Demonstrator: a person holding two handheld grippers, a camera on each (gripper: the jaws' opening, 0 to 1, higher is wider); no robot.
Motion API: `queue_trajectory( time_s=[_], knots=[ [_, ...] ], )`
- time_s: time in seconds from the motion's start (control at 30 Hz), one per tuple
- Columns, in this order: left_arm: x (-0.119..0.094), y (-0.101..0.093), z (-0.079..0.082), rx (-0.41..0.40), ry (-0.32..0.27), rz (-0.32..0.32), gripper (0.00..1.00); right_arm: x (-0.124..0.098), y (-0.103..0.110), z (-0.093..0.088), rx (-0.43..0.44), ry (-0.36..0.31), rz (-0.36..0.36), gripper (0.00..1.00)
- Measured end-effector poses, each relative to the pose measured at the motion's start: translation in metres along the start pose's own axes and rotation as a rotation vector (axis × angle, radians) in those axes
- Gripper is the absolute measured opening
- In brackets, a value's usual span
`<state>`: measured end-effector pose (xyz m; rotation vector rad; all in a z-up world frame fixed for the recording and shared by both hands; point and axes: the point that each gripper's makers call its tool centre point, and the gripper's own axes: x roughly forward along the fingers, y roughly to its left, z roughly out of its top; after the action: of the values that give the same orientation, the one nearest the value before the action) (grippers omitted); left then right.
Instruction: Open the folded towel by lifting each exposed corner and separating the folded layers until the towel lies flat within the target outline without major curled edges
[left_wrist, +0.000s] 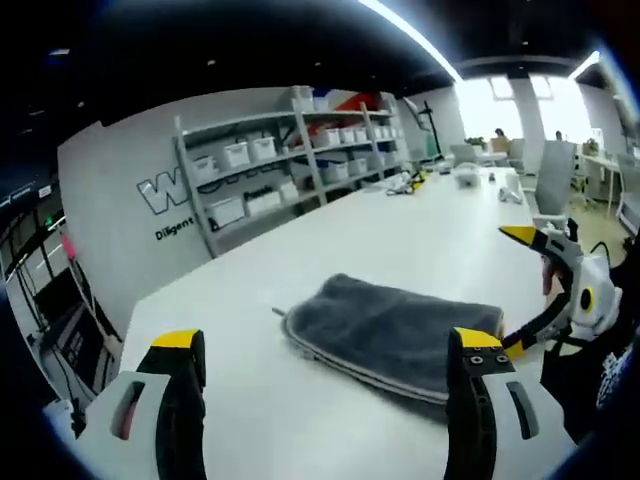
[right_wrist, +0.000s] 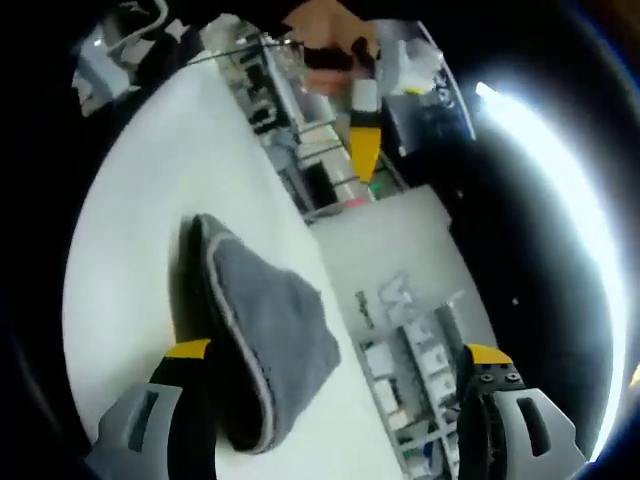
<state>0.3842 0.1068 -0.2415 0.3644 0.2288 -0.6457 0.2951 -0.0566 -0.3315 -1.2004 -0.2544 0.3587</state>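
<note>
A: Left gripper view: my left hand-held gripper (left_wrist: 325, 350), jaws spread, hovers near the folded towel (left_wrist: 395, 332) on the counter (left_wrist: 350, 240).

B: Right gripper view: right hand-held gripper (right_wrist: 338, 358) spread, empty, over the towel (right_wrist: 268, 330). Step, I judge: approach. Next: pinch an exposed corner.

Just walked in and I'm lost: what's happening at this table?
A person holds a two-jaw gripper in each hand over a white table where a grey towel lies folded. The left gripper hovers open just short of the towel's near edge. The right gripper is open too, tilted over one end of the towel. Neither jaw pair has closed on the cloth, so no layer has been lifted yet.
</note>
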Motion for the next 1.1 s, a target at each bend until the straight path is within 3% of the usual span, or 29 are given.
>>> queue_trajectory(
  time_s=[0.33, 0.57, 0.8, 1.1],
  knots=[
    [0.014, 0.018, 0.005, 0.006, 0.042, 0.006, 0.96, 0.006, 0.006, 0.015, -0.090, -0.041, -0.077, 0.99],
    [0.020, 0.023, 0.000, -0.009, 0.057, 0.013, 0.96, 0.007, 0.016, 0.043, -0.140, -0.122, -0.085, 0.93],
    [0.032, 0.025, 0.005, -0.061, 0.057, -0.033, 0.92, 0.011, 0.027, 0.059, -0.161, -0.161, -0.070, 0.80],
    [0.052, 0.038, 0.013, -0.008, 0.102, -0.040, 0.91, 0.016, 0.040, 0.070, -0.193, -0.175, -0.042, 0.52]
  ],
)
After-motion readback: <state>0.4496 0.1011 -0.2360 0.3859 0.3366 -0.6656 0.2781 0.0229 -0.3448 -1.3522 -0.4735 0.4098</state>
